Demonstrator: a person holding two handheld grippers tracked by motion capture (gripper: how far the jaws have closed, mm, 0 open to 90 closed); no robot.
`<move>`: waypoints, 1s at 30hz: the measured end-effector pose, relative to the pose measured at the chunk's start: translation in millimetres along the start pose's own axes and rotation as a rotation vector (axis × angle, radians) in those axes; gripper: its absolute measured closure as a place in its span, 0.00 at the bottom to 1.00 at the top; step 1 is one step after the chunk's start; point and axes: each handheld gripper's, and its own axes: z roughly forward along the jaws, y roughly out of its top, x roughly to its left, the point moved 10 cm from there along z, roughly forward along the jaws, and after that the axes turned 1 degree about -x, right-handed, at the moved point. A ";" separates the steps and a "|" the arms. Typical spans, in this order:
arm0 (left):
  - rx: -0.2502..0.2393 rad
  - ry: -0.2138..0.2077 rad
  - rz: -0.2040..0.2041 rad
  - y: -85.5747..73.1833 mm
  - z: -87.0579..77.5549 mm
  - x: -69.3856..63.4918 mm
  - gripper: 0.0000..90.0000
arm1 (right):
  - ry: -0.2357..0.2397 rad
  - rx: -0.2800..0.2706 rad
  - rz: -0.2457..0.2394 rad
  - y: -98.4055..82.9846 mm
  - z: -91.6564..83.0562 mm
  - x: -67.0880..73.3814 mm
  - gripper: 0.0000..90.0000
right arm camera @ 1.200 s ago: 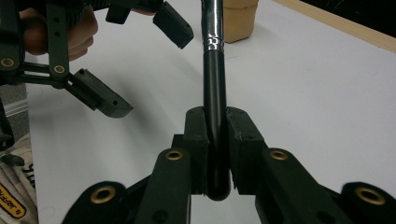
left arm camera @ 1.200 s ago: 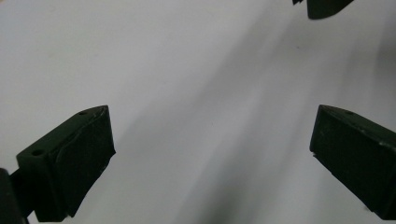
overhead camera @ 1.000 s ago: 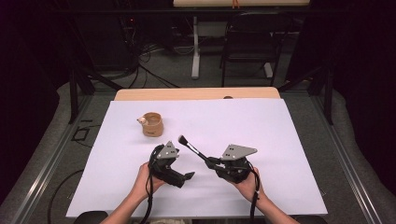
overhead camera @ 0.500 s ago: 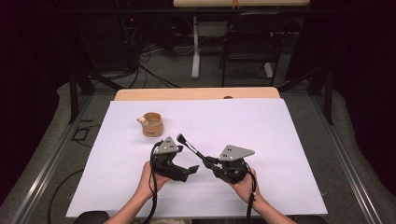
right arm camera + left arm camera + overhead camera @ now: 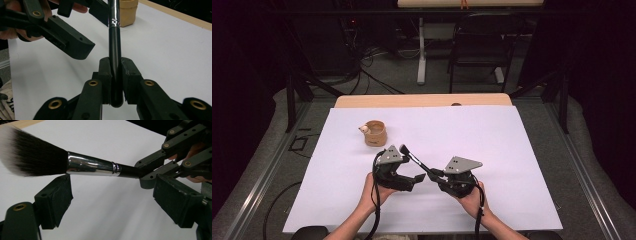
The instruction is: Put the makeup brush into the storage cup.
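A makeup brush [image 5: 416, 161] with a black handle, chrome ferrule [image 5: 90, 166] and dark white-tipped bristles is held off the white table. My right gripper [image 5: 116, 72] is shut on the handle's end, with the brush [image 5: 115, 37] pointing away from it toward the left gripper. My left gripper [image 5: 112, 195] is open. Its jaws have just been closing, and the ferrule crosses just past its pads [image 5: 56, 200] without touching them. In the high view the left gripper [image 5: 414, 180] and right gripper [image 5: 435, 175] face each other near the table's front.
A small tan cup [image 5: 375, 133] stands on the white sheet [image 5: 512, 150] behind and left of the left gripper, and also appears as the cup [image 5: 128, 11] beyond the brush. A wooden table edge [image 5: 422, 100] runs along the back, with a chair and cables past it.
The left gripper's jaws have drawn a little closer together around the brush's line. Both hands have stayed where they were, and the right gripper still holds the handle.
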 end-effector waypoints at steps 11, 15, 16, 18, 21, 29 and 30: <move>-0.047 0.014 -0.031 8.4 -3.5 4.8 0.21 | -0.012 -0.024 0.020 1.4 2.2 1.6 0.88; -0.067 0.018 -0.040 12.2 -4.4 7.7 0.23 | -0.019 -0.036 0.034 1.5 4.7 0.9 0.88; -0.070 0.021 -0.042 12.7 -4.6 8.4 0.24 | -0.021 -0.037 0.038 1.4 4.9 0.6 0.88; -0.076 0.027 -0.047 13.6 -5.5 10.5 0.24 | -0.023 -0.040 0.039 1.5 5.3 0.1 0.88; -0.087 0.027 -0.058 14.8 -6.0 12.3 0.27 | -0.024 -0.043 0.053 0.9 5.6 -1.9 0.88; -0.094 0.033 -0.062 15.4 -6.0 13.9 0.32 | -0.011 -0.042 0.060 -0.3 8.0 -0.5 0.88; -0.096 0.033 -0.064 15.5 -6.1 14.0 0.32 | -0.011 -0.042 0.060 -0.3 8.0 -0.5 0.88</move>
